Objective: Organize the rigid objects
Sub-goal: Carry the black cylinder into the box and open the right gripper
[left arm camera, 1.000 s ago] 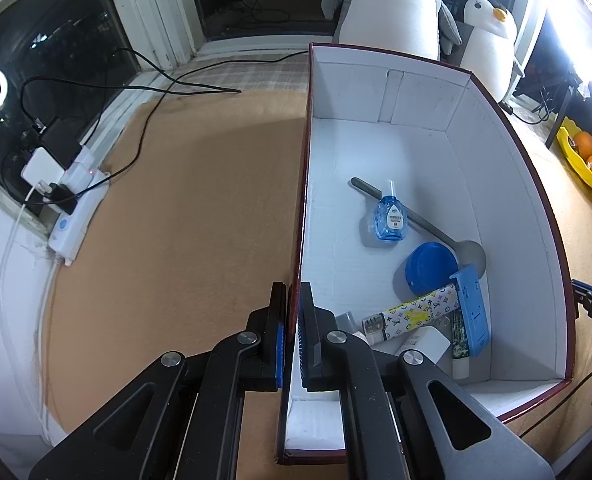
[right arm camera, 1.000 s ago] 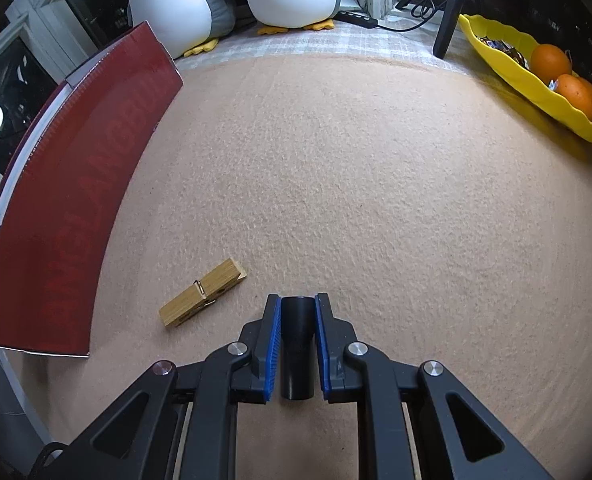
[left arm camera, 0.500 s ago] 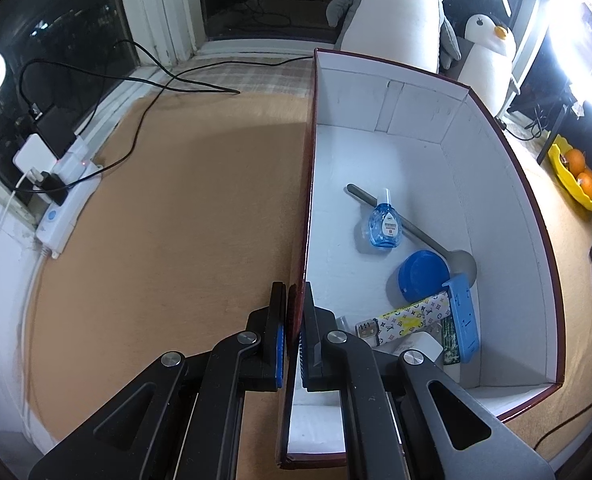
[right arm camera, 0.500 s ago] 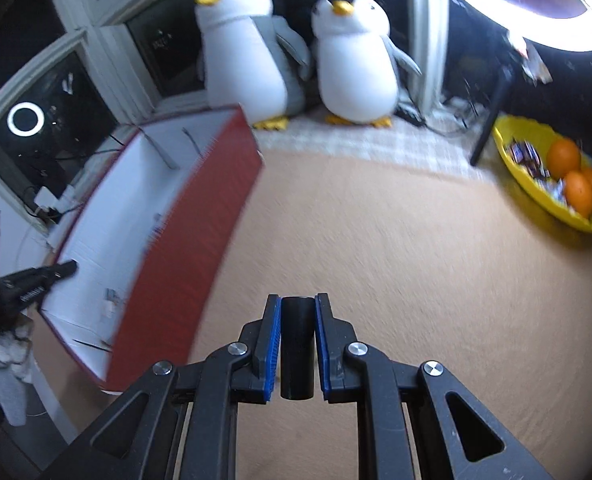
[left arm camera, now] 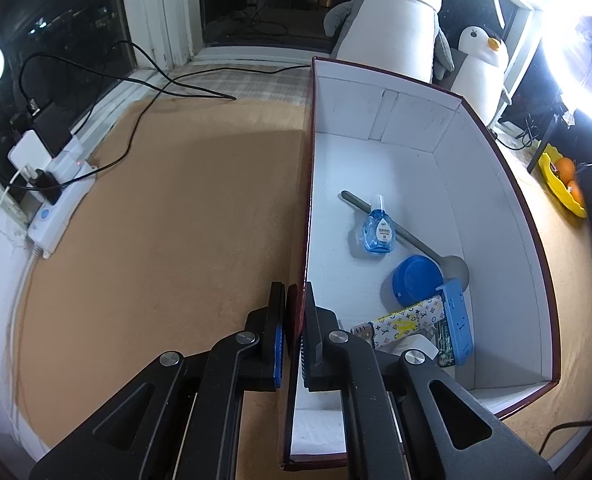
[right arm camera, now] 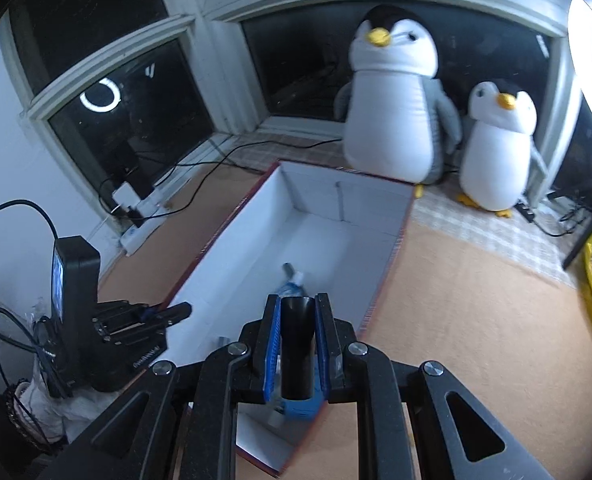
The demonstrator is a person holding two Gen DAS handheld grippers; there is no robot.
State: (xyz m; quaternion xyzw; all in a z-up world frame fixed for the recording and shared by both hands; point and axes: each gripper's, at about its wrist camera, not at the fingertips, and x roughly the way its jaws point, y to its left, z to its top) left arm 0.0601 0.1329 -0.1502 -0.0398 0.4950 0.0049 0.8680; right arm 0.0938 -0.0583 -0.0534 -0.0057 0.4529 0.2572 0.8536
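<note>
Left gripper [left arm camera: 293,334] clamped on the near left wall of the box [left arm camera: 536,264], one finger outside on the tan mat [left arm camera: 167,240], the other inside against the white lining. Right gripper [right arm camera: 298,350] closed on a black cylinder [right arm camera: 297,344], held upright between the blue pads [right arm camera: 272,354] above the near end of the box interior. Inside the box, nearest the left gripper: a patterned tube [left arm camera: 400,322] lying across the near end, touching a blue rectangular block [left arm camera: 458,326] and a green-labelled item [left arm camera: 444,342], identity not discernible. Just beyond: a blue round lid [left arm camera: 416,280] resting against the bowl of a grey spoon [left arm camera: 412,236], handle angled toward the far left of the floor. Across the spoon handle: a small blue bottle [left arm camera: 378,230] with a white cap, lying flat. Far half of the box floor bare white. On the mat to the left, well apart from the box: a white power strip [left arm camera: 55,200] with plugs and black cables [left arm camera: 143,92] running to the window sill. Behind the far wall of the box: a large plush penguin [right arm camera: 392,108] and a smaller plush penguin [right arm camera: 496,140] beside it, both upright against the dark window. At the far right: a yellow tray [left arm camera: 560,184] with oranges [left arm camera: 566,168].
</note>
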